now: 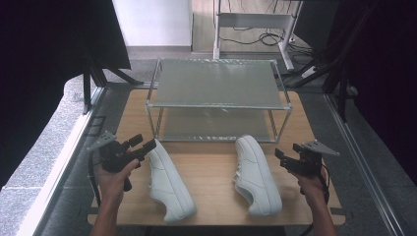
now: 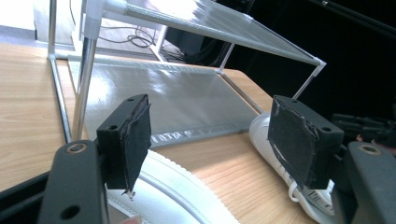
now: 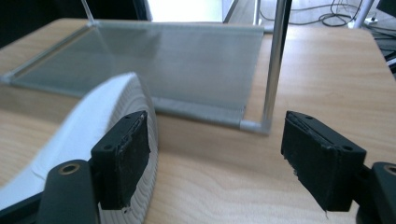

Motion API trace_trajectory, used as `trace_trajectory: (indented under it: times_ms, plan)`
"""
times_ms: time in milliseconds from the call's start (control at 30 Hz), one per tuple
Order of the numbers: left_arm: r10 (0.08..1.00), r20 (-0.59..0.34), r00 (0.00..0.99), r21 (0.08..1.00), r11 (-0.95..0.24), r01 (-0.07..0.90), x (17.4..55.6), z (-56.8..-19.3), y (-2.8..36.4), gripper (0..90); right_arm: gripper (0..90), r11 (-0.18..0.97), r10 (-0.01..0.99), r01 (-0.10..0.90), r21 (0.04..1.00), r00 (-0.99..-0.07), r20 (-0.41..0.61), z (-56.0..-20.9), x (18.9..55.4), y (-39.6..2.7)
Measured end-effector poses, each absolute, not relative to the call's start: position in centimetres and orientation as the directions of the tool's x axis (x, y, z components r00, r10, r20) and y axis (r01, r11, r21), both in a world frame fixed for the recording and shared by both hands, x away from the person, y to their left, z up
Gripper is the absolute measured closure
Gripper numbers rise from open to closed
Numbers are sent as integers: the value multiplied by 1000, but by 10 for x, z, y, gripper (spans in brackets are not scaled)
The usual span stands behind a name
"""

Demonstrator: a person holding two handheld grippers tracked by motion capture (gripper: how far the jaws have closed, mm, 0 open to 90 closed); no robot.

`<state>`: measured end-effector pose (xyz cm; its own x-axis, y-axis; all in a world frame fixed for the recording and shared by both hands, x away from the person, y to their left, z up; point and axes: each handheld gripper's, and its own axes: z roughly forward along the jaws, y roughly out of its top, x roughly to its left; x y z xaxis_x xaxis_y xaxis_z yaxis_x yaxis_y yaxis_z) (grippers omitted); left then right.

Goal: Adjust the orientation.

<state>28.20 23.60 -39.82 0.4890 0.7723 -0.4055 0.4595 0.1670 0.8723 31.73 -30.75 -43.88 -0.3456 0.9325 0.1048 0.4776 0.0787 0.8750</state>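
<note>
Two white shoes [image 1: 169, 182] [image 1: 256, 174] lie apart on your table [image 1: 211, 169] before the two-tier rack [image 1: 216, 83] in the high view, your left gripper [image 1: 142, 144] beside one, while both gripper views show jaws apart, holding nothing, your right gripper [image 3: 215, 154] beside the other.

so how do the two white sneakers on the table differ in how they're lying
The left white sneaker lies beside the left gripper, its far end almost at the jaws; the right white sneaker sits a clear gap away from the right gripper. The left sneaker's near end slants toward the table's middle, while the right sneaker's slants toward the right edge. Both are plain white, upright on their soles, on the wooden table in front of the metal two-tier rack.
</note>
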Motion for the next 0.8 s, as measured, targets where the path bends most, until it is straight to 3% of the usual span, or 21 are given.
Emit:
trace_trajectory:
  times_ms: [133,533,633,800]
  plan:
    - [766,-419,488,867,178,465,282,-398,236,304,265,138,946,488,862,-321,31,-444,314,-308]
    - [758,-395,519,879,147,454,271,-396,237,419,320,100,939,482,871,-334,77,-438,313,-308]
    - [736,-400,547,876,131,464,273,-397,231,536,335,111,931,463,879,-358,71,-435,311,-301]
    - [723,-390,571,873,92,480,274,-401,224,616,338,98,924,478,873,-370,99,-436,313,-303]
